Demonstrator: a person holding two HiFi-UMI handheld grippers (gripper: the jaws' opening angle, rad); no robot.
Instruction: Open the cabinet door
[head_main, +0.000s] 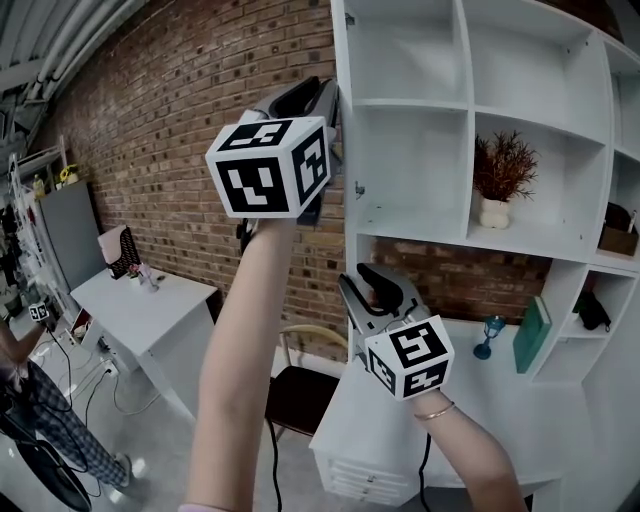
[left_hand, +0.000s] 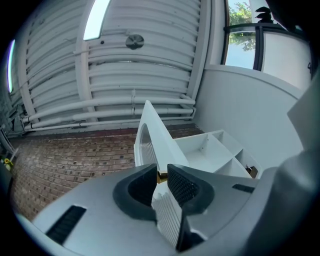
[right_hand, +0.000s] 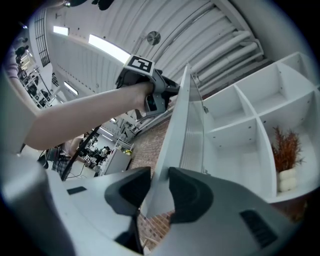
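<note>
The white cabinet door (head_main: 341, 200) stands swung out, edge-on to me, beside the open white shelves (head_main: 470, 105). My left gripper (head_main: 325, 100) is high on the door's edge. In the left gripper view the left gripper (left_hand: 161, 182) has both pads against the ribbed door panel (left_hand: 152, 135), with a small brass fitting between them. My right gripper (head_main: 352, 285) is at the door's lower end. In the right gripper view the right gripper (right_hand: 159, 190) straddles the door edge (right_hand: 185, 130) with its jaws slack around it. The left gripper (right_hand: 167, 92) shows higher on the same edge.
The shelves hold a potted dried plant (head_main: 497, 185). A blue glass (head_main: 490, 335) and a green book (head_main: 531, 335) stand on the white desk (head_main: 480, 400) below. A chair (head_main: 300, 395) is at the desk's left, and a brick wall (head_main: 180, 120) lies behind. A person (head_main: 40, 420) stands lower left.
</note>
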